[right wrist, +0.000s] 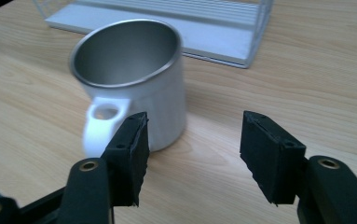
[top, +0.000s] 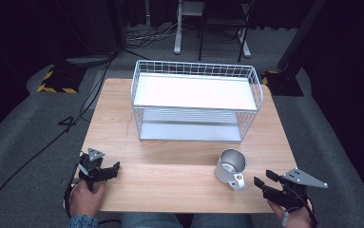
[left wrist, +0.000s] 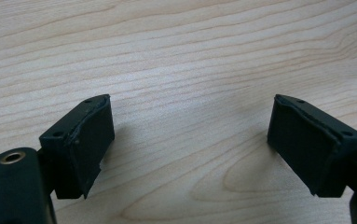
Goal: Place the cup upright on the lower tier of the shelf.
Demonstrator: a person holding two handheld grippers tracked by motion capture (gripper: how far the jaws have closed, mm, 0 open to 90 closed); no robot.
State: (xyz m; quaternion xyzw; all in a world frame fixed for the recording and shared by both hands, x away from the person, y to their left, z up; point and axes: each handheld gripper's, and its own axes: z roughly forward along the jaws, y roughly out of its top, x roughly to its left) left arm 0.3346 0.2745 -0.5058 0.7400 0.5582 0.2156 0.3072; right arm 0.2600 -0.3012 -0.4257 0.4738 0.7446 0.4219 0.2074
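We see both hands low at the near edge of the wooden table [top: 170, 166], forearms entering from the bottom of the high view. The left hand [top: 85, 197] holds the left gripper [top: 113, 169] at the table's near-left corner, lying low over the wood and pointing right across the board; in the left gripper view [left wrist: 190, 140] its jaws stand wide apart over bare grain, nothing between them. The right hand [top: 296, 217] holds the right gripper [top: 263, 178] at the near-right corner, aimed left and slightly away from the person, its grey three-cornered plate on top. Its jaws are also spread, empty between. We note a metal mug [top: 231, 167] upright on the table just beside that gripper, its white handle turned toward the near edge. In the right gripper view [right wrist: 192, 140] the mug [right wrist: 134, 79] sits ahead and left of the gap; the handle lies just behind the left-hand jaw tip, and we cannot tell if they touch. Beyond the mug stands a white wire rack [top: 196, 102] with two shelves, near the table's far edge, well apart from both grippers.
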